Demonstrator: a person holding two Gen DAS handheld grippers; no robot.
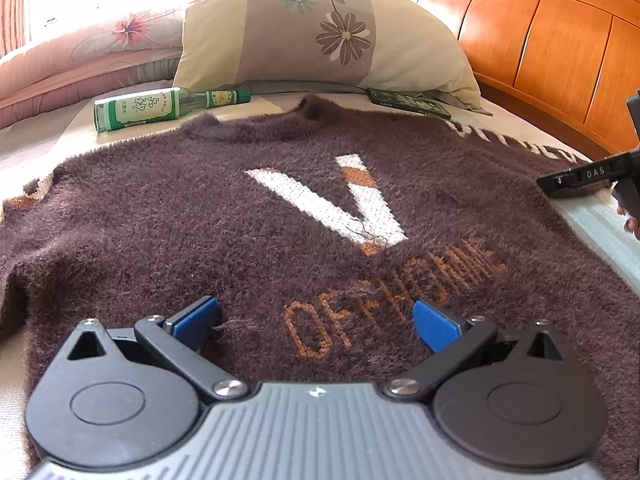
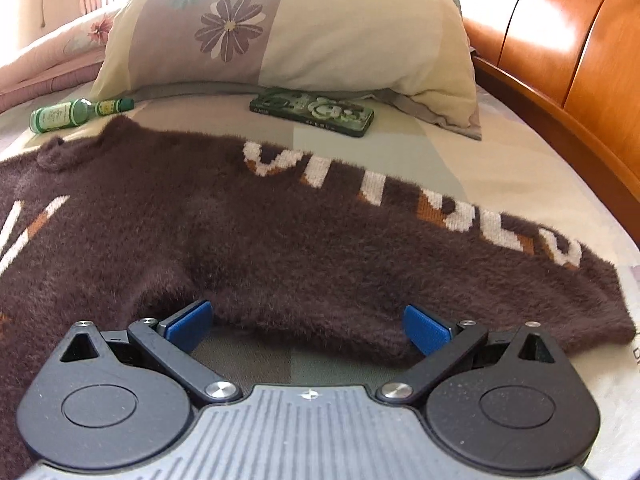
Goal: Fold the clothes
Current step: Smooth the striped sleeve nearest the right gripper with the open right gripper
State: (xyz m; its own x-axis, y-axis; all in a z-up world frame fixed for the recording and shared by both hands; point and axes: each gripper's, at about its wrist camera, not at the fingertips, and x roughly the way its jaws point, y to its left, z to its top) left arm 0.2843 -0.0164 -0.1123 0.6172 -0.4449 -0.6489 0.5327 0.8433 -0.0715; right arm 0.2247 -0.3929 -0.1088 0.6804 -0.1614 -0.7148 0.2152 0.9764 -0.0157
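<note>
**A:** How far along are you with the folding?

**B:** As far as these views show, you have hardly begun. The brown fuzzy sweater point(image 1: 224, 216) lies spread flat on the bed point(image 2: 500, 168), front up, with the big white V and the orange lettering showing. I see no fold in it. The neck point(image 1: 308, 106) points to 12 o'clock, toward the flowered pillow point(image 1: 320, 28) and the wooden headboard point(image 1: 552, 52).

**A:** And the sleeves?

**B:** The lettered sleeve point(image 2: 400, 232) stretches out toward 3 o'clock, fully extended and not yet brought in over the body. The other sleeve runs off toward 9 o'clock in the left view; its end is out of sight.

**A:** What are your tools doing?

**B:** Your left tool point(image 1: 316, 320) is released, its blue pads spread wide over the lower body of the sweater, nothing between them. Your right tool point(image 2: 308, 324) is also released and holds nothing, with its pads at the near edge of the lettered sleeve, where bare bedding shows just below.

**A:** So what is left?

**B:** By my judgement, everything: both sleeves in, then the body folded over.

**A:** Anything in the way?

**B:** A green glass bottle point(image 1: 160, 108) at 11 o'clock and a dark green flat tin point(image 2: 312, 114) at 12 o'clock lie just beyond the collar, near but apart from the sweater.
</note>
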